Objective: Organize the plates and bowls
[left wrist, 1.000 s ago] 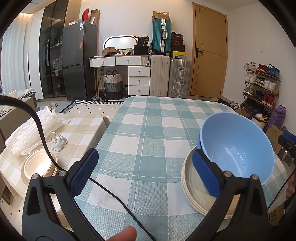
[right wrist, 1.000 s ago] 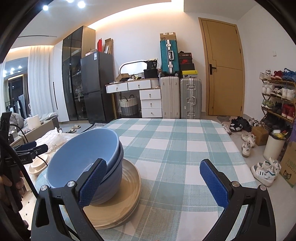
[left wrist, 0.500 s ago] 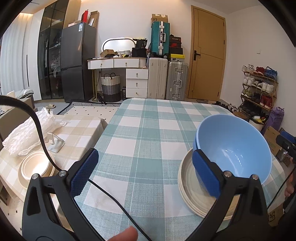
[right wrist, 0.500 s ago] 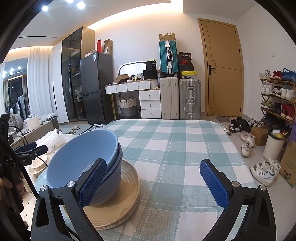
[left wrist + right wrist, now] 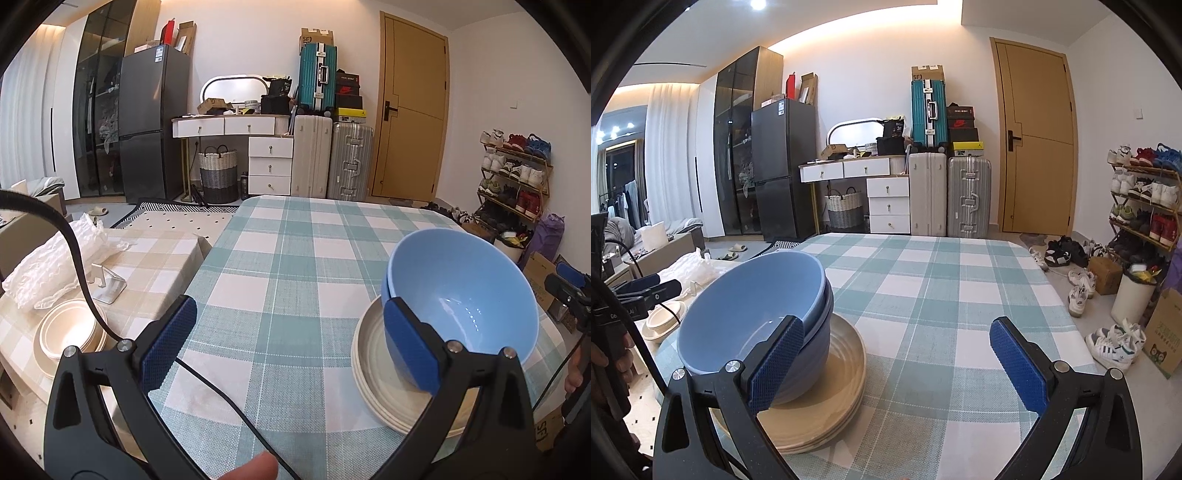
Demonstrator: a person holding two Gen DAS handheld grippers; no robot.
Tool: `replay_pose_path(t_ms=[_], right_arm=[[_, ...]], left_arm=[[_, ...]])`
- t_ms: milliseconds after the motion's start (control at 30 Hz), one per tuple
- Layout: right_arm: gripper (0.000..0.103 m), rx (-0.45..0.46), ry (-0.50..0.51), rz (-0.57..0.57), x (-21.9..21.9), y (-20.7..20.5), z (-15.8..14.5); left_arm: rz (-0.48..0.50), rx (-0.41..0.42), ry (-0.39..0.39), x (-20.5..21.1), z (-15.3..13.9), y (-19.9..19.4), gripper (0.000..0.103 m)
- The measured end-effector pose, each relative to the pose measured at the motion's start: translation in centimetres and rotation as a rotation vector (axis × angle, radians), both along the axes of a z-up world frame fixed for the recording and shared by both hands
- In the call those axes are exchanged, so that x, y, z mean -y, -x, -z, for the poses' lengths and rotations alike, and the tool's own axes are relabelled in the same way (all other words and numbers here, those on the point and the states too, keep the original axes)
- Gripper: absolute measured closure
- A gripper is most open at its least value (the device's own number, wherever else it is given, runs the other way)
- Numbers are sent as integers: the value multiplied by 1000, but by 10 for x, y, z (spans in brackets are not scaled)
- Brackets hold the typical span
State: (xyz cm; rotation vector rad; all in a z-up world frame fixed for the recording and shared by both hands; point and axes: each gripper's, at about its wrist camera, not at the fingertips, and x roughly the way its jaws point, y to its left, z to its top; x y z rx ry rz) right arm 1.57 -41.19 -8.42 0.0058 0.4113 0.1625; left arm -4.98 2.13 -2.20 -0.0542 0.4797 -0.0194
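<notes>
Nested light-blue bowls (image 5: 465, 291) sit on a stack of beige plates (image 5: 373, 354) near the front of the teal checked table (image 5: 295, 258). They also show in the right wrist view: bowls (image 5: 757, 314), plates (image 5: 831, 406). My left gripper (image 5: 291, 354) is open and empty, its right finger just in front of the bowls. My right gripper (image 5: 901, 362) is open and empty, its left finger in front of the bowls. More beige bowls on a plate (image 5: 68, 332) stand on the low side table at the left.
The low beige checked side table (image 5: 155, 258) holds white bubble wrap (image 5: 55, 262) and a metal stand (image 5: 109, 284). A black cable (image 5: 221, 398) lies across the table front. Shoes and boxes (image 5: 1108, 277) lie on the floor at the right.
Both views have drifted slightly; the bowls and plates sit a little lower and nearer in the frames. Both grippers stay open and empty.
</notes>
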Motion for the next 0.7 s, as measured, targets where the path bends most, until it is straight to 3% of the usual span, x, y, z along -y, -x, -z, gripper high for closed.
replay_pose_path(t_ms=[700], right_arm=[[1,-22,18,-1,-9,5,1]], left_arm=[[14,-3,9,5,2,-3,2]])
